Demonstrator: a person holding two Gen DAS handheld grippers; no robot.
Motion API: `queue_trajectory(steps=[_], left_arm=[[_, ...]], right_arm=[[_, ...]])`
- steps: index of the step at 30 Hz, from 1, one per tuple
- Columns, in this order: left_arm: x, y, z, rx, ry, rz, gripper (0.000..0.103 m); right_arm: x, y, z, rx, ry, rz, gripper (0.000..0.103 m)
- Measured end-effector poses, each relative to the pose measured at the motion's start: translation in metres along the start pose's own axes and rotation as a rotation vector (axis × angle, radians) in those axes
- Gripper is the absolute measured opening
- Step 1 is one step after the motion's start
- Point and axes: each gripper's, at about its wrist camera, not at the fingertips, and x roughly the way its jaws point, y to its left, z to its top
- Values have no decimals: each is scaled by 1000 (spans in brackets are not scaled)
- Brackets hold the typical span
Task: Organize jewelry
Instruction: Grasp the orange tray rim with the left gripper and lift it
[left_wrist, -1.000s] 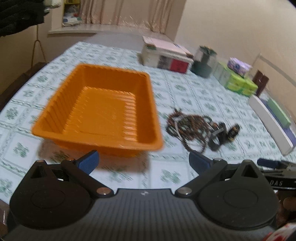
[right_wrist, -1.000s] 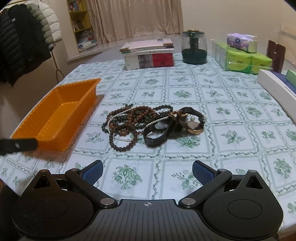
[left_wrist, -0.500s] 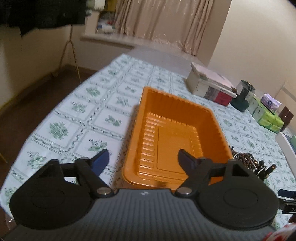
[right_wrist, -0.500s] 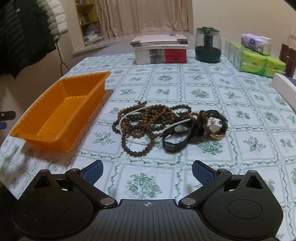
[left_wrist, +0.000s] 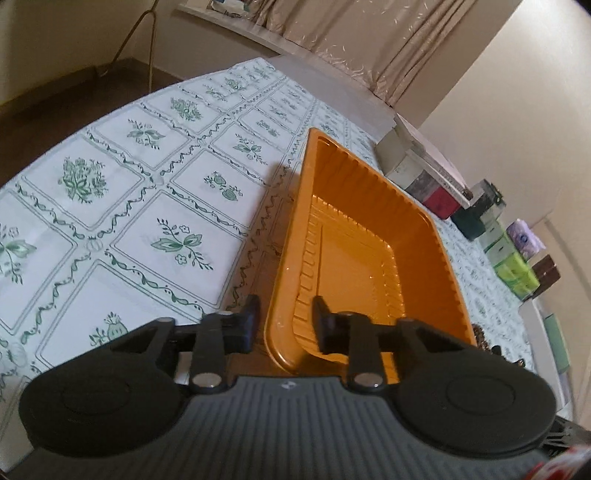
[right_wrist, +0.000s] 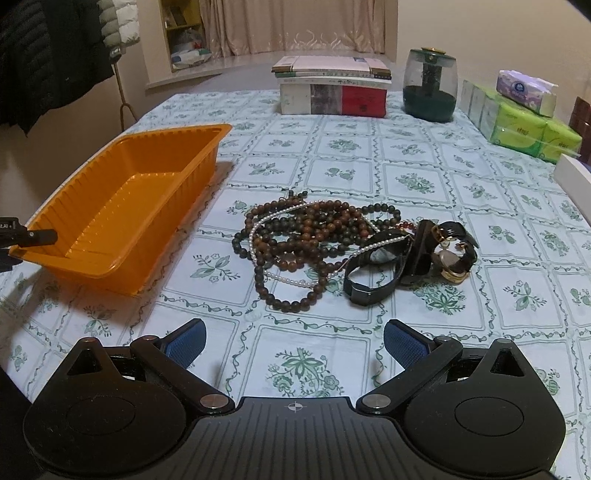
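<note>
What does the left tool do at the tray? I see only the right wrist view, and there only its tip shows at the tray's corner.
Observer: The left tool straddles the tray at its near rim, one finger outside and one inside.
Operator: Does it grip the rim already?
Observer: I cannot tell. The fingers stand close to the wall, but contact is not clear.
Operator: Is something in the near corner, which the wall hides from me?
Observer: No. In the left wrist view the floor is bare right up to the tool's inner finger.
</note>
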Motion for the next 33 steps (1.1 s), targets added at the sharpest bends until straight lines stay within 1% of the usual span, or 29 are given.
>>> queue_trajectory(steps=[2,4,9,11,14,17,19,21,22,23,25,30,33], left_arm=[[0,1,1,-14,5,-10,18],[-1,0,2,-15,8,-12,14],[-5,-11,5,26,16,8,12],[-7,-20,6,73,16,28,11],[-11,-42,6,195,0,96,11],[-11,-51,5,199,-9,97,11],[-11,-59,4,223,-22,114,11],[-12,-69,2,265,-35,141,7],[-13,-75,1,302,-40,165,7],[-14,-81,0,333,-45,171,6],[-18,-89,2,368,-46,180,6],[-25,-113,6,494,-69,257,4],[-26,-124,8,542,-103,318,4]], right_arm=[[2,2,1,-4,4,2,102],[5,5,2,-7,6,6,102],[5,8,2,-10,2,13,102],[5,8,2,-7,-1,13,102],[2,4,0,4,-5,11,102],[-1,-1,-2,20,-11,10,102],[-3,-4,-3,29,-16,11,102],[-6,-8,-4,38,-23,10,102],[-7,-10,-4,43,-26,10,102],[-8,-13,-4,50,-29,9,102],[-8,-17,-5,59,-33,11,102],[-2,-23,-7,72,-41,26,102],[4,-23,-6,67,-47,45,91]])
